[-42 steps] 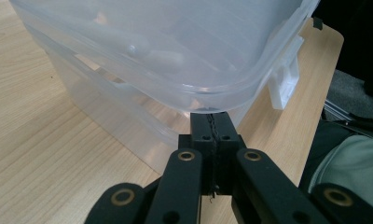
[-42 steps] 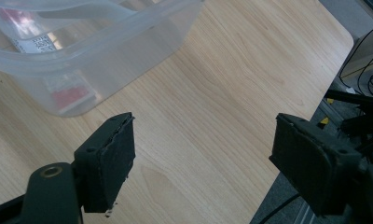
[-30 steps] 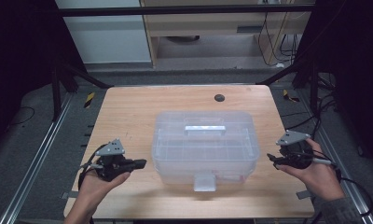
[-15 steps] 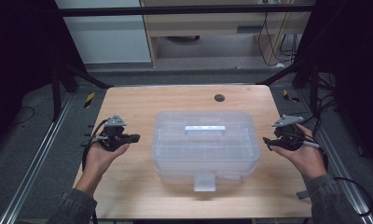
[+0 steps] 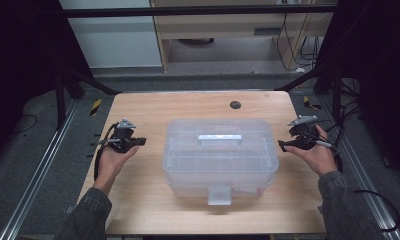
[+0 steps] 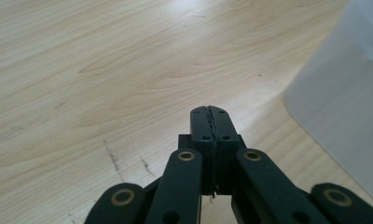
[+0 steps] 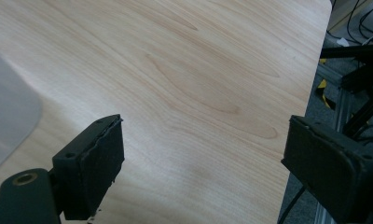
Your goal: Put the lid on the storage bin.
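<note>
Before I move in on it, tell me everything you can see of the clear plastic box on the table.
The clear plastic box is a translucent, rounded-cornered container sitting flat in the middle of the wooden table. Its lid is on, with a flat carry handle recessed in the top and a latch tab at the near edge. Faint divider lines show through the lid; any contents cannot be made out. Neither gripper touches it: the left gripper and right gripper flank it.

The high view looks forward and down over the whole counter (image 5: 148,200) from the person's side. Each gripper view sits close above the wood, looking along its own tongs; both share the clear box's (image 5: 220,155) edge.
</note>
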